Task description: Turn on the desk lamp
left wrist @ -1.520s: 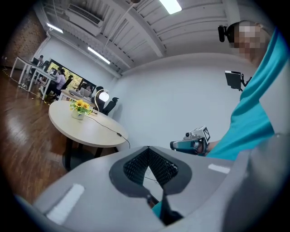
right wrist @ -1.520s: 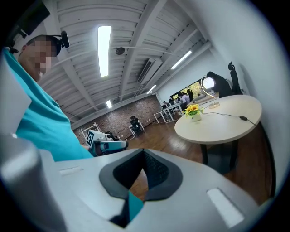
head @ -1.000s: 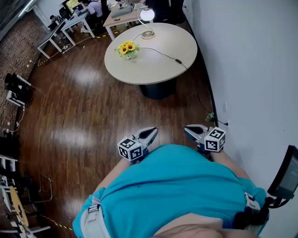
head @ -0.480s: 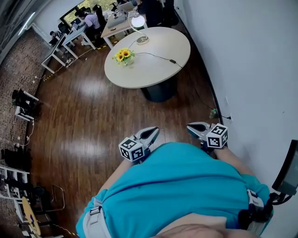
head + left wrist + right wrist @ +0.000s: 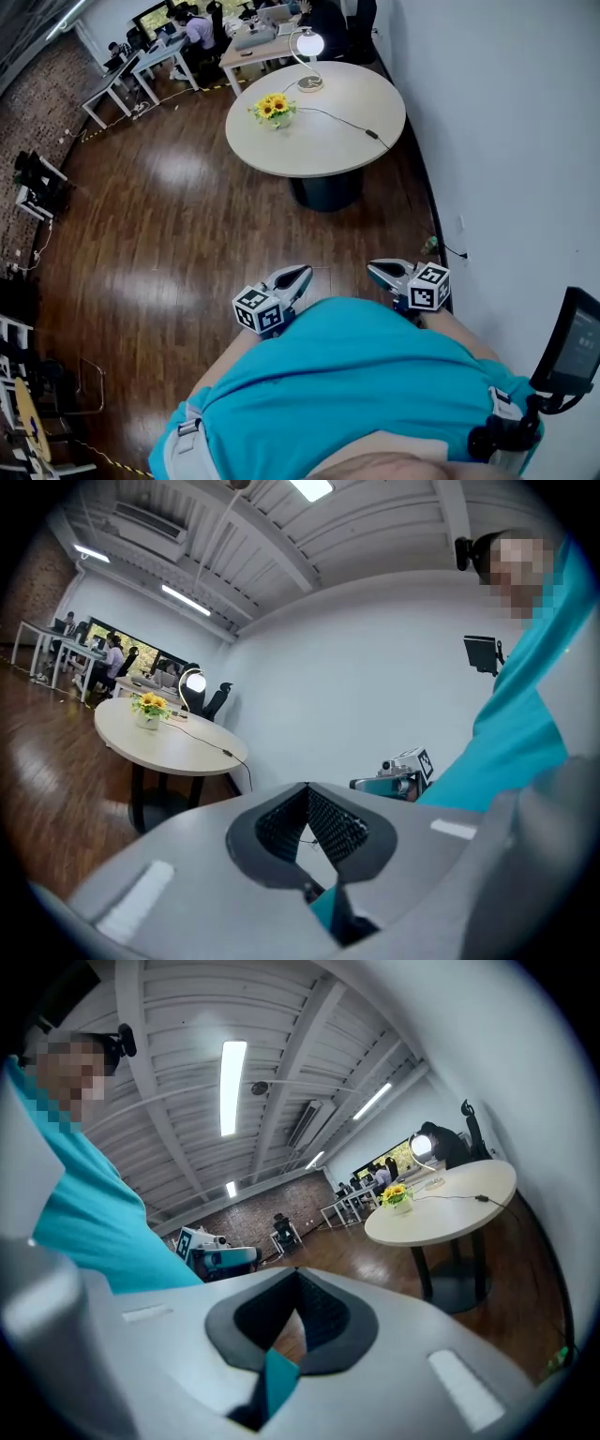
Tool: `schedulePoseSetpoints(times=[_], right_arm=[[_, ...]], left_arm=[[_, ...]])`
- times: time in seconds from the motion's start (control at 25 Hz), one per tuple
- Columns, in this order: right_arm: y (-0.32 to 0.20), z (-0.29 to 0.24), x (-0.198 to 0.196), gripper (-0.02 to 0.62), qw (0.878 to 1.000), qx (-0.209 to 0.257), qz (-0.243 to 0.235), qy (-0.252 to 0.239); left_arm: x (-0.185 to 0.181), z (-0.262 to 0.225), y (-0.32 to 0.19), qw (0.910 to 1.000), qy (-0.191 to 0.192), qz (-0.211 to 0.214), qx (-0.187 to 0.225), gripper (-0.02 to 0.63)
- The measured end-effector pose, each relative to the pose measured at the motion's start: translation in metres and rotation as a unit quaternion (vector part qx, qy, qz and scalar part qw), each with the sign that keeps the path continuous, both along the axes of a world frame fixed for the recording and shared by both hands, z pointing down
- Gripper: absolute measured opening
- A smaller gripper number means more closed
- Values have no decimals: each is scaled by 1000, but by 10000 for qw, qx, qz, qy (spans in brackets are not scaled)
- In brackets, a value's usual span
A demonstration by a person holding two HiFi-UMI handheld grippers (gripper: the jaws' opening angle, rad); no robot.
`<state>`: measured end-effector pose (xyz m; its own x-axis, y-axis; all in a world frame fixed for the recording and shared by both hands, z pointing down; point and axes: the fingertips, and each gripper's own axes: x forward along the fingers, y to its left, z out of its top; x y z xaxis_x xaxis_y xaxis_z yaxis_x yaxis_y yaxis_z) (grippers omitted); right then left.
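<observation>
The desk lamp is glowing white over a cream round table. Yellow sunflowers and a black cord are showing on it. The wood floor is gleaming dark brown. The person's shirt is showing teal. The grey left gripper and right gripper are displaying black-and-white square markers.

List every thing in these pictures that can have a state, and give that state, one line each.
left gripper: shut, nothing between its jaws, held at the person's waist.
right gripper: shut, nothing between its jaws, also at the waist.
desk lamp: upright on the round table, head glowing bright, so it looks lit.
lamp cord: lying loose across the tabletop.
sunflowers: standing upright on the table.
</observation>
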<state>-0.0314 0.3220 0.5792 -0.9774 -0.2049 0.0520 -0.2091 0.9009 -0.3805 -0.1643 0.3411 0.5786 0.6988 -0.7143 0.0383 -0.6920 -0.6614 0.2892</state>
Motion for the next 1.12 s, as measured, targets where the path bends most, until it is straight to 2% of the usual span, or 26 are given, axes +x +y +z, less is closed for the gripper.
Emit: schedulePoseSetpoints(times=[0.2,0.36,0.52,0.72,1.12], right_arm=[[4,13,-42,1,9990,296,-271,188],[4,37,-48,2,9990,132,-316,291],[7,39,-51,0,9983,110,-415,387],[-14,52,-67,0,9982,93,-437,409],[-18,27,-41,0,9986,87,-356,392]], left_arm=[[-32,21,0,9999,102,-136,2,25],[-41,35,6,9995,177,-263,20,25],[-48,37,10,9990,213,-384,38,25],[-66,51,-9,9990,195,-412,29,25],[-43,24,-15,9993,147,-331,18,25]])
